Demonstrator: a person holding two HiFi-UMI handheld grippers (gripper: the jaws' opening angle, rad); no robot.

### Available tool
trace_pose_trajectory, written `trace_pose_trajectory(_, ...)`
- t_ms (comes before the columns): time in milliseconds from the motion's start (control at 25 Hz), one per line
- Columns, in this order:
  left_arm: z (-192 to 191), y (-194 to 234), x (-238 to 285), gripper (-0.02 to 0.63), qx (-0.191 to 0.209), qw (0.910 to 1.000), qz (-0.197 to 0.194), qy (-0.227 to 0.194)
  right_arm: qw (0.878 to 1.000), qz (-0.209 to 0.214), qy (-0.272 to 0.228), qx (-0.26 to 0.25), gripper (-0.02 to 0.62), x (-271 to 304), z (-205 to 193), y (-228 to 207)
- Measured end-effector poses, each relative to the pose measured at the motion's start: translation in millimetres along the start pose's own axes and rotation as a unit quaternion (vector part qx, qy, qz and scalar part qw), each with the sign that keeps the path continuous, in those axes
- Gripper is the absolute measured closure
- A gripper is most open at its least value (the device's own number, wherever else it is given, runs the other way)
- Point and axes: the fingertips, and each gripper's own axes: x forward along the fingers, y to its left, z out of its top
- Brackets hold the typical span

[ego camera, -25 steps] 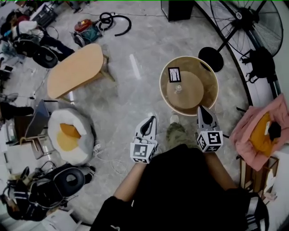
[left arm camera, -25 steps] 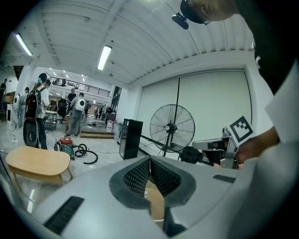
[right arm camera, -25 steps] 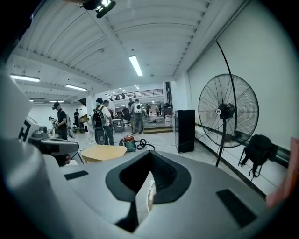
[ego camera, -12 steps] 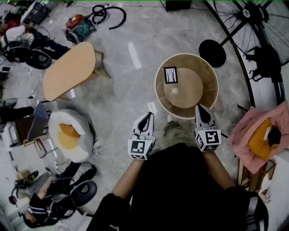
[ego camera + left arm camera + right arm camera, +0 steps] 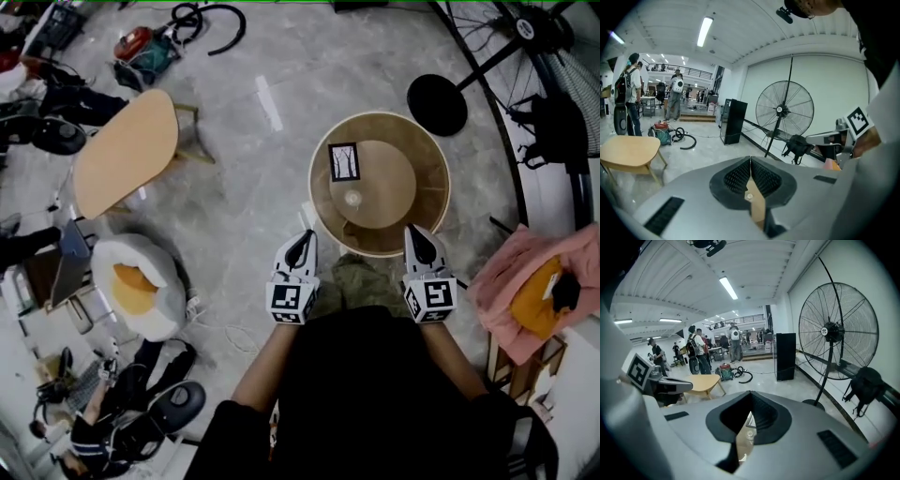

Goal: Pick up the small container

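Container: the small container (image 5: pixel 352 198) is pale and round-topped. It stands upright on the raised middle disc of the round table (image 5: pixel 427 211), a little left of centre.
Table: light wood, a flat inner disc set inside a wider ring with a rim.
Nearest neighbour: a dark-framed card (image 5: pixel 343 161) with a tree drawing sits on the disc just beyond the container, apart from it.
Between: the table's near rim lies between both grippers and the container.
Left gripper: the left gripper (image 5: pixel 305 240) is held low in front of the person, pointing forward. It is over the floor just left of the table, jaws together on nothing.
Right gripper: the right gripper (image 5: pixel 417 238) is level with the left one, its tip at the table's near rim. Its ribbed black jaws meet at the tips and are empty.
Surroundings: grey polished floor (image 5: pixel 253 187); the fan's black round base (image 5: pixel 438 103) beyond the table; an oval wooden table (image 5: pixel 125 153) well to the left; an egg-shaped cushion (image 5: pixel 136 286); pink cloth (image 5: pixel 511 281) at right.
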Motion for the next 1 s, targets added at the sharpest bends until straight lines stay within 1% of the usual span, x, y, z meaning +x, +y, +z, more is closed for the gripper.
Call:
trace_pose_trajectory(80, -13, 8, 15, 0.586, -0.003, 0.9999, -0.005, 0.013, 1.000, -0.001, 0.015, 0.008, 0.574, 5, -15, 6)
trace_pose_trajectory(120, -21, 11, 23, 0.586, 0.002, 0.9998, -0.011, 0.018, 1.000, 0.001, 0.020, 0.008, 0.574, 9, -22, 10)
trace_pose_trajectory(200, -40, 13, 44, 0.584, 0.013, 0.9992, -0.028, 0.026, 1.000, 0.002, 0.026, 0.008, 0.574, 18, -34, 16)
trace_pose_trajectory(360, -81, 15, 78, 0.584, 0.020, 0.9969, -0.065, 0.041, 0.999, -0.013, 0.034, 0.036, 0.574, 20, -60, 17)
trace_pose_trajectory(480, -113, 18, 105, 0.584, 0.026, 0.9959, -0.070, 0.050, 0.997, -0.022, 0.059, 0.037, 0.574, 27, -94, 12)
trace_pose_trajectory(560, -136, 26, 122, 0.584, 0.031, 0.9953, -0.070, 0.060, 0.996, -0.031, 0.073, 0.050, 0.574, 36, -117, 9)
trace_pose_trajectory(640, -160, 32, 141, 0.584, 0.029, 0.9941, -0.074, 0.074, 0.994, -0.035, 0.083, 0.055, 0.574, 47, -134, 6)
trace_pose_trajectory(760, -202, 34, 163, 0.584, 0.012, 0.9902, -0.091, 0.105, 0.993, -0.030, 0.101, 0.047, 0.574, 59, -155, 6)
trace_pose_trajectory(840, -229, 37, 174, 0.584, 0.011, 0.9877, -0.099, 0.120, 0.993, -0.028, 0.107, 0.042, 0.574, 67, -171, 5)
trace_pose_trajectory(1000, -267, 32, 186, 0.580, 0.058, 0.9807, -0.131, 0.133, 0.992, -0.031, 0.115, 0.046, 0.574, 80, -207, 0)
